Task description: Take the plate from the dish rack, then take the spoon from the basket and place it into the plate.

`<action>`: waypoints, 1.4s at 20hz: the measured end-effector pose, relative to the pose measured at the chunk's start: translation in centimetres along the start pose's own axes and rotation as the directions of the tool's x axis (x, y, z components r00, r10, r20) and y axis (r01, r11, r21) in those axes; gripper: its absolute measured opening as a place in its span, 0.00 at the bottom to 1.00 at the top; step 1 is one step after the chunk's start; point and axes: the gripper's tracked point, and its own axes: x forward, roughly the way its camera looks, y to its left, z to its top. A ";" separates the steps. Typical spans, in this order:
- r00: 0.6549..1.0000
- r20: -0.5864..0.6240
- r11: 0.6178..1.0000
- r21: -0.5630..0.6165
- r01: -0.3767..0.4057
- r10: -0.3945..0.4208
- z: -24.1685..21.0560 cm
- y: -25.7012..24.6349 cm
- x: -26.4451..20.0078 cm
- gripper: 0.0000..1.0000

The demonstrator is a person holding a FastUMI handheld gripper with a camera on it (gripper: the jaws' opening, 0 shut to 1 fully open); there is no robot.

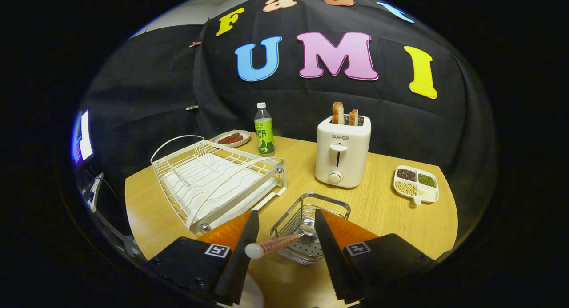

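A spoon [278, 244] with a red-and-white patterned handle lies in the small wire basket [326, 202], its metal bowl down inside and its white handle end sticking out toward the left finger. My gripper [286, 232] is open, its fingers on either side of the basket's near end, with the spoon handle between them and untouched. The white wire dish rack [213, 177] stands beyond the left finger with no plate in its slots. A curved white edge, apparently the plate [255, 294], shows on the table beneath the left finger.
A white toaster [342, 152] with two bread slices stands behind the basket. A green bottle [264, 131] and a small dish of sausages [232, 138] sit behind the rack. A divided tray of beans [416, 183] lies at the right on the wooden table [391, 219].
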 end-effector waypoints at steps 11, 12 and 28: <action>0.999 -0.033 1.000 0.028 0.010 -0.009 0.2 -0.4 1.1 0.29; 0.999 -0.032 0.999 0.037 0.009 -0.008 0.2 -0.5 1.2 0.29; 0.999 0.048 1.000 -0.002 0.006 -0.006 6.0 -1.5 -3.0 0.22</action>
